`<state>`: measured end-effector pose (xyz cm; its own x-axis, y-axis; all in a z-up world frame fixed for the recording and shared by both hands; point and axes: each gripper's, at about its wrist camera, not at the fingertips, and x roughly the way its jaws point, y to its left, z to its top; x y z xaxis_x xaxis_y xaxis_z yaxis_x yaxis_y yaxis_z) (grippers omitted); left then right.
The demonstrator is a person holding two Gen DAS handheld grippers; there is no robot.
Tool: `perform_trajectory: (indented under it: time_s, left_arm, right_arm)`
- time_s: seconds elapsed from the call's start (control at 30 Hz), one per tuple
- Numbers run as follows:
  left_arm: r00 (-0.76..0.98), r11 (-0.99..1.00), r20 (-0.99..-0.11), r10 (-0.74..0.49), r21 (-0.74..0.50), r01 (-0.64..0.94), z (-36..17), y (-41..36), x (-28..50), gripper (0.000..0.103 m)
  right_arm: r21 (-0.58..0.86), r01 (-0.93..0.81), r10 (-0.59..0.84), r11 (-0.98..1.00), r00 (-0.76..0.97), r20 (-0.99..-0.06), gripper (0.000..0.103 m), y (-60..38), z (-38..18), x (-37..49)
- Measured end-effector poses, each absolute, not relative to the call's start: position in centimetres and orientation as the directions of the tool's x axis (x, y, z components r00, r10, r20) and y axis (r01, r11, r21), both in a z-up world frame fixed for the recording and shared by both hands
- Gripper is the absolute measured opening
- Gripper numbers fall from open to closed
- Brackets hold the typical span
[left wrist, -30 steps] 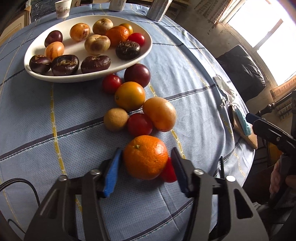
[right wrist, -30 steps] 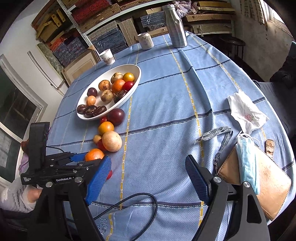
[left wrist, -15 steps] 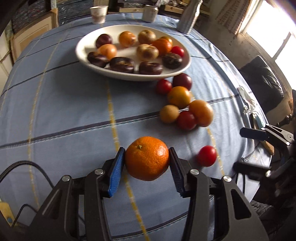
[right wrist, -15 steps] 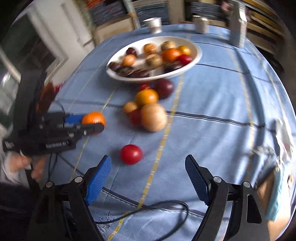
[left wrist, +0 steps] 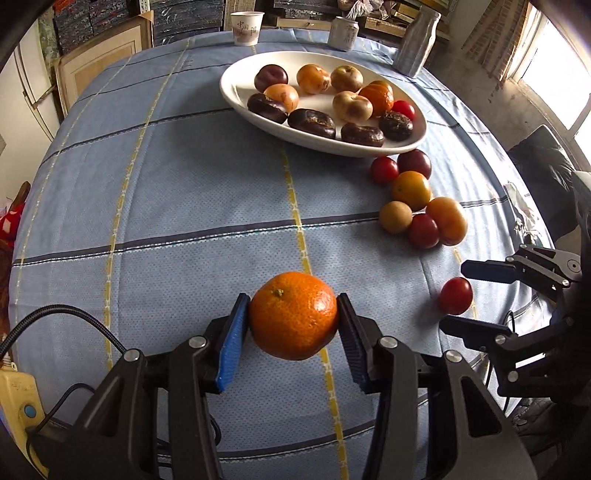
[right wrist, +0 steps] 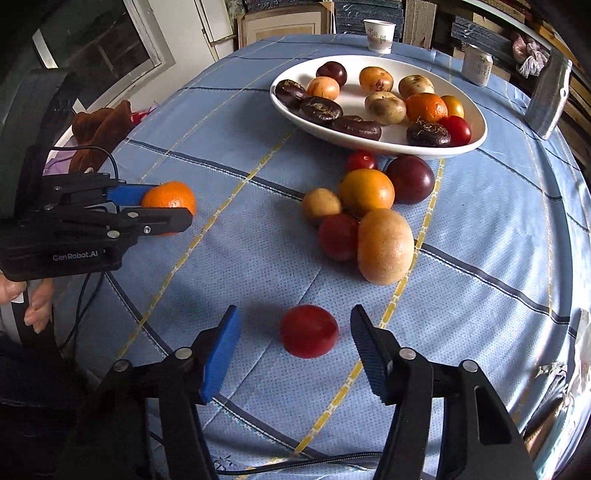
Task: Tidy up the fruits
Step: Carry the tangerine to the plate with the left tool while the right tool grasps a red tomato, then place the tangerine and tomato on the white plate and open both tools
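My left gripper (left wrist: 293, 314) is shut on an orange tangerine (left wrist: 293, 315) and holds it above the blue cloth; the same gripper (right wrist: 168, 206) shows at the left of the right wrist view. My right gripper (right wrist: 295, 332) points down over a red tomato (right wrist: 308, 331) lying on the cloth. Its jaws are closing, the tomato sits between them, and the pads stand apart from it. A white oval plate (left wrist: 236, 86) at the back holds several dark, orange and tan fruits. A loose cluster of fruits (right wrist: 369, 218) lies just in front of the plate.
At the far table edge stand a paper cup (left wrist: 246, 27), a can (left wrist: 343, 33) and a metal bottle (left wrist: 417, 44). A cable (right wrist: 295, 463) runs under my right gripper. A person's hand (right wrist: 35, 299) grips the left handle. A power strip (left wrist: 20, 402) sits bottom left.
My left gripper lifted the tangerine and carried it left, away from the tomato. My right gripper swung over, came down around the tomato, and its jaws narrowed.
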<state>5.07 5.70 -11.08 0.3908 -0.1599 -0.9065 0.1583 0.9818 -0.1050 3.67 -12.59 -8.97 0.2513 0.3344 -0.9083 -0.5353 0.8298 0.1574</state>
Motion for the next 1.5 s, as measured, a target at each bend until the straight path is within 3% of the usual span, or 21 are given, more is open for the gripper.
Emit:
perform_trajectory:
  time_s: [0.33, 0.53, 0.7, 1.03, 1.5]
  left_arm:
    - [0.390, 0.984, -0.911, -0.134, -0.075, 0.163, -11.5, 5.1, 5.8, 0.047]
    - [0.402, 0.979, -0.902, -0.157, -0.090, 0.180, -11.1, 4.3, 6.9, 0.047]
    - [0.437, 0.975, -0.880, -0.186, -0.109, 0.195, -8.7, 3.9, 9.3, 0.047]
    - [0.543, 0.973, -0.816, -0.195, -0.091, 0.213, -2.9, 2.1, 18.9, 0.047]
    - [0.458, 0.979, -0.871, -0.180, -0.116, 0.165, -9.0, 0.5, 24.1, 0.047]
  right_arm:
    - [0.171, -0.534, 0.334, 0.828, 0.225, -0.915, 0.033, -13.0, -9.9, 3.3]
    - [0.199, -0.490, 0.356, 0.849, 0.251, -0.900, 0.033, -15.2, -8.7, 3.4]
    - [0.208, -0.418, 0.373, 0.884, 0.364, -0.854, 0.033, -18.2, -4.5, 5.5]
    - [0.224, -0.408, 0.430, 0.885, 0.531, -0.731, 0.033, -19.2, 2.3, 15.6]
    - [0.280, -0.472, 0.491, 0.836, 0.414, -0.767, 0.033, -13.6, -4.1, 25.7]
